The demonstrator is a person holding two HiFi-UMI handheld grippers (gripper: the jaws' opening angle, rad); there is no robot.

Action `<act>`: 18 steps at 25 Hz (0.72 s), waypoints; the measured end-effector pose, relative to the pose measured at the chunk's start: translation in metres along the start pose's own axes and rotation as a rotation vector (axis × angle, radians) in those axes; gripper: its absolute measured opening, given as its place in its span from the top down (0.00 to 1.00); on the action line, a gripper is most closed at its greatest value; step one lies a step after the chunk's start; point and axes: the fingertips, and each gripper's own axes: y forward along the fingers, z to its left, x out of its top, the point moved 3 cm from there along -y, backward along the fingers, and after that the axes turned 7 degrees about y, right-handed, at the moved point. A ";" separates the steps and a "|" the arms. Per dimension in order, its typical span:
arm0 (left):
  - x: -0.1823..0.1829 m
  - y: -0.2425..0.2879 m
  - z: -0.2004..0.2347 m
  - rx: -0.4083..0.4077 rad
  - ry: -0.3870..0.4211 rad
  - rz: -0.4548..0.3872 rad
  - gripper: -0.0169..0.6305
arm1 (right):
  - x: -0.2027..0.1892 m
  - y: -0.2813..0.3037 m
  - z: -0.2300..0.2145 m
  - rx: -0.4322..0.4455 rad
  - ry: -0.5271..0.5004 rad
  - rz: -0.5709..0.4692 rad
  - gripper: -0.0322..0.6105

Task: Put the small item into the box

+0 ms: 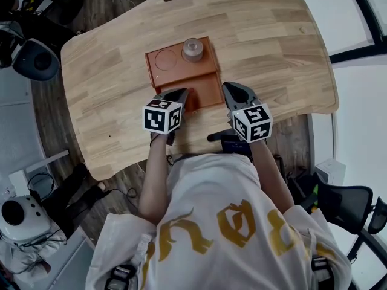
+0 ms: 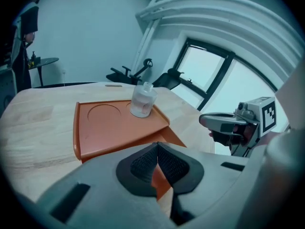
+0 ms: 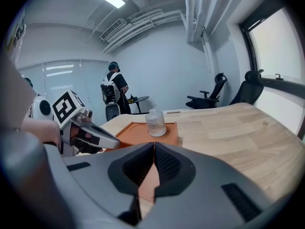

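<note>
On the pale wooden table (image 1: 272,53), at 12 o'clock from the person, lay a flat orange rectangular box (image 1: 175,77) with a raised far tier and a lower tier nearer the person. The grey left gripper (image 1: 175,94) was at the box's 7 o'clock corner, its tip over the near edge. The grey right gripper (image 1: 234,91) was just beside the 5 o'clock corner. Each gripper had its ribbed pads pressed tight together with nothing caught between them. The small clear round bottle (image 1: 193,49) stood upright on the raised tier, toward the box's 1 o'clock corner. It was at 3 o'clock of a shallow round recess (image 1: 164,59) and well apart from both grippers.
</note>
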 end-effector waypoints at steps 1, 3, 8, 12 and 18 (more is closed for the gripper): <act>0.001 -0.004 -0.001 -0.002 -0.006 -0.019 0.96 | 0.001 -0.003 0.001 -0.003 0.000 -0.006 0.93; 0.002 -0.013 -0.003 -0.003 -0.016 -0.053 0.96 | 0.003 -0.009 0.003 -0.009 -0.005 -0.019 0.93; 0.005 -0.033 -0.007 0.006 -0.004 -0.117 0.96 | 0.008 -0.022 0.012 -0.019 -0.007 -0.057 0.93; 0.011 -0.050 -0.016 -0.007 -0.006 -0.208 0.96 | 0.015 -0.034 0.020 -0.031 0.009 -0.105 0.93; 0.018 -0.078 -0.023 0.020 -0.005 -0.315 0.96 | 0.020 -0.051 0.030 -0.057 0.001 -0.154 0.93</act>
